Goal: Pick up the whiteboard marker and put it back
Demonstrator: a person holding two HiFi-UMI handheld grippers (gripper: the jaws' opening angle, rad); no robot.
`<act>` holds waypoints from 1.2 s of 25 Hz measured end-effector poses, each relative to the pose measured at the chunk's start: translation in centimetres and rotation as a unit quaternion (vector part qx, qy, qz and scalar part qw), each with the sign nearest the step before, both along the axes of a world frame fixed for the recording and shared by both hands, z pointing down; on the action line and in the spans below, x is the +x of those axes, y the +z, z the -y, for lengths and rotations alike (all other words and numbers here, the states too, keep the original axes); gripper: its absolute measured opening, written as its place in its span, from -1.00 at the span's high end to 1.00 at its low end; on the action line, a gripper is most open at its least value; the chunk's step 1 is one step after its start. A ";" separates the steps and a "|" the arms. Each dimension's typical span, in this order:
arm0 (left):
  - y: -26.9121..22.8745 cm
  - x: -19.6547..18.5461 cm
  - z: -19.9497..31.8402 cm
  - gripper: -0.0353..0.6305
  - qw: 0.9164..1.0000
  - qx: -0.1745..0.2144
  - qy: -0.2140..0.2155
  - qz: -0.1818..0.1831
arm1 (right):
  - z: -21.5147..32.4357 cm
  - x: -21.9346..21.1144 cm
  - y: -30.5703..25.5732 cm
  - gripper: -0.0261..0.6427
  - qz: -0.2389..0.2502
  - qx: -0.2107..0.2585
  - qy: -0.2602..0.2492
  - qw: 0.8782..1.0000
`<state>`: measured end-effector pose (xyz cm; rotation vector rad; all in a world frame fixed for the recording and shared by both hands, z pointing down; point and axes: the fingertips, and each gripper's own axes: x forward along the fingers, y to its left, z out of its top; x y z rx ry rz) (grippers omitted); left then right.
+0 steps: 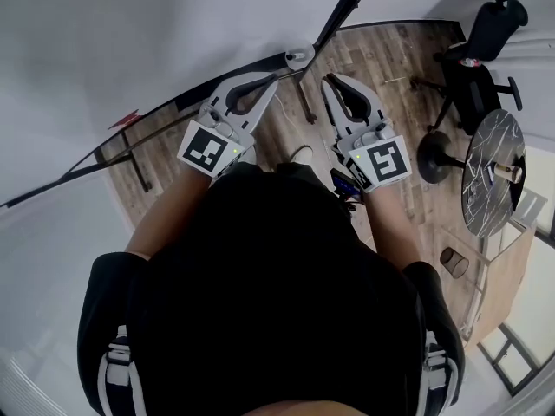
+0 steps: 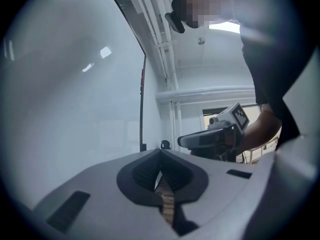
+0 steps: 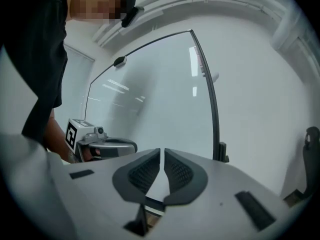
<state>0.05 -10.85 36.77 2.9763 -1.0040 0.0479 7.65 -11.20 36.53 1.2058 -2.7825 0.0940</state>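
No whiteboard marker shows in any view. I hold both grippers out level in front of the whiteboard (image 1: pixel 130 33), whose dark frame (image 3: pixel 212 104) runs down just right of my right jaws. My left gripper (image 1: pixel 262 83) has its jaws closed tip to tip with nothing between them (image 2: pixel 161 153). My right gripper (image 1: pixel 334 83) stands beside it, its jaws drawn together to a thin slit and empty (image 3: pixel 162 153). Each gripper shows in the other's view: the right gripper (image 2: pixel 212 136) and the left gripper (image 3: pixel 102 146). A small red mark (image 1: pixel 126 120) sits on the board's frame; I cannot tell what it is.
Wooden floor (image 1: pixel 381 59) lies beyond the grippers. A black office chair (image 1: pixel 481 42) and a round marble-topped table (image 1: pixel 494 172) stand to the right, with a small cylindrical bin (image 1: pixel 453 263) below them. The board's stand leg (image 1: pixel 308 102) crosses the floor between the grippers.
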 end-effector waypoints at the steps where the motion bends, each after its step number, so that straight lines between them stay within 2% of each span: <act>1: -0.2 0.2 -0.2 0.88 1.000 0.000 0.002 -0.001 | -0.4 0.1 -0.6 0.89 0.001 0.007 0.001 1.000; 4: -1.1 0.6 -0.8 0.88 1.000 0.003 0.010 -0.004 | -1.3 0.3 -1.8 0.91 -0.001 0.026 0.005 1.000; 11: -2.3 0.8 -1.9 0.88 1.000 0.003 0.018 -0.011 | -3.1 0.0 -2.9 0.92 0.026 0.031 0.008 0.999; 16: -2.0 0.8 -2.3 0.88 1.000 0.002 0.018 -0.013 | -3.9 -0.8 -3.0 0.92 0.018 0.042 -0.006 0.999; 30: -2.1 1.1 -2.1 0.88 1.000 0.001 0.019 -0.012 | -3.6 -0.9 -3.1 0.92 0.025 0.040 -0.010 0.999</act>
